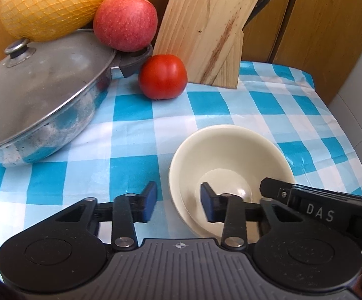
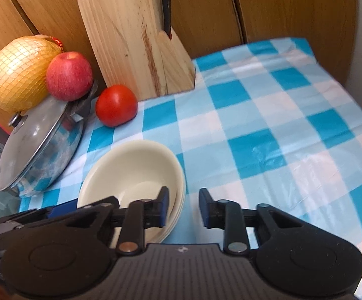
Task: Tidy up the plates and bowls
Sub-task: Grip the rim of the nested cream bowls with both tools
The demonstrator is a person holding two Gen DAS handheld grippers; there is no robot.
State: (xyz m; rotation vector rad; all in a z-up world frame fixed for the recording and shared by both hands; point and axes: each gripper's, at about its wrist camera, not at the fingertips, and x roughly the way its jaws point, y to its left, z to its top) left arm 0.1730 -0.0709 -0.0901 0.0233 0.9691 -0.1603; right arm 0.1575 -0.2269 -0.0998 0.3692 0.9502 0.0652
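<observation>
A stack of cream bowls (image 1: 230,157) stands on the blue-and-white checked tablecloth (image 1: 131,135); it also shows in the right wrist view (image 2: 136,165). My left gripper (image 1: 178,202) is open, its jaws straddling the stack's left rim, one finger inside the top bowl and one outside. My right gripper (image 2: 183,207) is open, its jaws straddling the stack's right rim; its body shows at the right of the left wrist view (image 1: 318,200). Neither grips the bowls.
A lidded metal pan (image 1: 38,100) sits at the left with a red apple (image 1: 126,20) and a netted pomelo (image 1: 51,2) by it. A tomato (image 1: 163,76) and a wooden knife block (image 1: 205,30) stand at the back. Wooden cabinet doors (image 2: 280,7) lie behind.
</observation>
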